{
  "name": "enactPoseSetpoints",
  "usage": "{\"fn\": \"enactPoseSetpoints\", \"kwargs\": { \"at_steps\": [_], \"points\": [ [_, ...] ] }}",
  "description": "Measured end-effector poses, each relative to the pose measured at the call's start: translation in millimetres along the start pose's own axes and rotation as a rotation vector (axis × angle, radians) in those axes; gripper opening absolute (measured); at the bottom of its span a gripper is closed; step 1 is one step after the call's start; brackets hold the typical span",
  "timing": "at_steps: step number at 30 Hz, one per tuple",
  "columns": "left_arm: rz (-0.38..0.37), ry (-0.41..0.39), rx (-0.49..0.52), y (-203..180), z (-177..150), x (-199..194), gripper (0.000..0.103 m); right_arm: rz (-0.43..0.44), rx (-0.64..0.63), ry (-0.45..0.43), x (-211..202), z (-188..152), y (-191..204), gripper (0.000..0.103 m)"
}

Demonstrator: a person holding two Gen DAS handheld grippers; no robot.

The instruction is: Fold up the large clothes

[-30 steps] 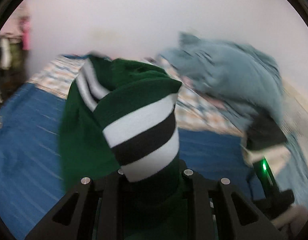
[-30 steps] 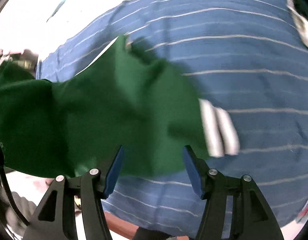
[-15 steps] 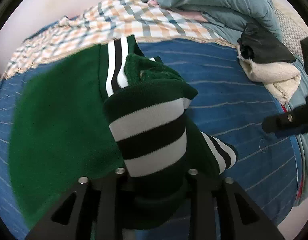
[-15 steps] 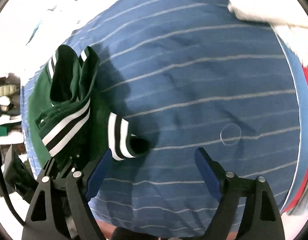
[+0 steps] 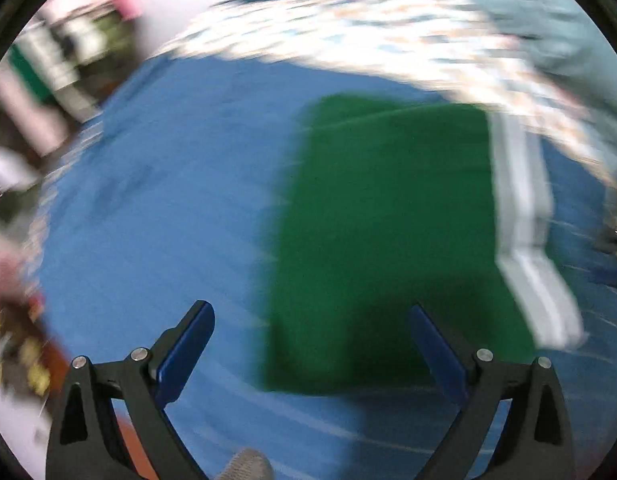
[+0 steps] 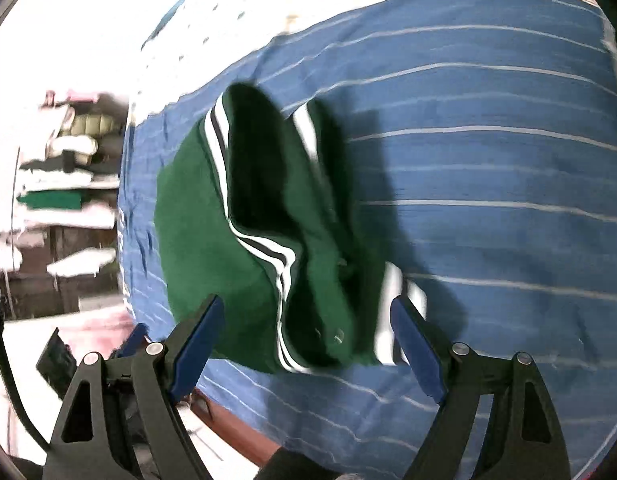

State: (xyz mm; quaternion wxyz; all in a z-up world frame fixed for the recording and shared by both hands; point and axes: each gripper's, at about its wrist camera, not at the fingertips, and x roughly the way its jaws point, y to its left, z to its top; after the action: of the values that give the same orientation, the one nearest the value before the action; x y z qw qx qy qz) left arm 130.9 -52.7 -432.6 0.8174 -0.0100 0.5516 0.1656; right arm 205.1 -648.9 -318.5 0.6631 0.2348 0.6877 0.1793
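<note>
Left wrist view: the left gripper [image 5: 310,340], whose jaws have just been opening, stands wide with nothing held; the green jacket [image 5: 380,232] lies folded at two o'clock on the blue striped bedsheet [image 5: 156,200].

Right wrist view: the right gripper [image 6: 304,328] gapes empty above the jacket's thick, soft fabric and white-and-black ribbed trim [image 6: 268,248], bunched at twelve o'clock. The fold looks rough; tidying remains.

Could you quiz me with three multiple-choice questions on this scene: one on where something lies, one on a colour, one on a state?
1. Where does the garment lie?
A. on the blue striped bedspread
B. on the floor
C. on a hanger

2. What is the garment's main colour?
A. red
B. dark green
C. yellow

3. How do the left gripper's fingers stand?
A. clamped on cloth
B. spread apart, holding nothing
C. out of view

Answers:
1 A: the garment rests on the bedspread.
2 B: green with white-and-dark bands.
3 B: the left gripper just opened; nothing between its fingers.
</note>
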Motion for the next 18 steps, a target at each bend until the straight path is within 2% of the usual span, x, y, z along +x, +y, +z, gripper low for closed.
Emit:
{"fn": "enactPoseSetpoints", "kwargs": {
  "at_steps": [2,4,5,6,7,9,12,14,16,18],
  "points": [
    [0.167,0.048,-0.082,37,-11,25,0.099,-0.004,0.003,0.054,27,4,4,0.086],
    [0.263,0.083,-0.153,63,-23,47,0.099,-0.021,0.012,0.125,57,6,5,0.084],
    [0.304,0.121,-0.196,78,-32,64,0.099,-0.031,0.009,0.145,69,5,5,0.060],
    [0.314,0.140,-0.215,80,-34,74,0.099,-0.064,-0.003,0.150,76,4,7,0.037],
    [0.326,0.165,-0.236,86,-39,86,0.099,-0.075,-0.017,0.147,80,2,9,0.019],
    [0.324,0.217,-0.241,87,-48,116,0.099,-0.081,-0.015,0.103,67,-6,13,0.014],
    [0.295,0.268,-0.219,78,-50,148,0.102,-0.074,0.038,-0.012,23,-17,9,0.009],
    [0.304,0.237,-0.228,75,-48,158,0.103,-0.092,0.111,-0.054,1,-24,-7,0.009],
    [0.286,0.213,-0.285,79,-48,161,0.103,-0.139,0.167,-0.040,3,-27,-26,0.009],
    [0.255,0.220,-0.319,83,-47,160,0.103,-0.201,0.208,0.044,32,-27,-50,0.010]
  ]
}}
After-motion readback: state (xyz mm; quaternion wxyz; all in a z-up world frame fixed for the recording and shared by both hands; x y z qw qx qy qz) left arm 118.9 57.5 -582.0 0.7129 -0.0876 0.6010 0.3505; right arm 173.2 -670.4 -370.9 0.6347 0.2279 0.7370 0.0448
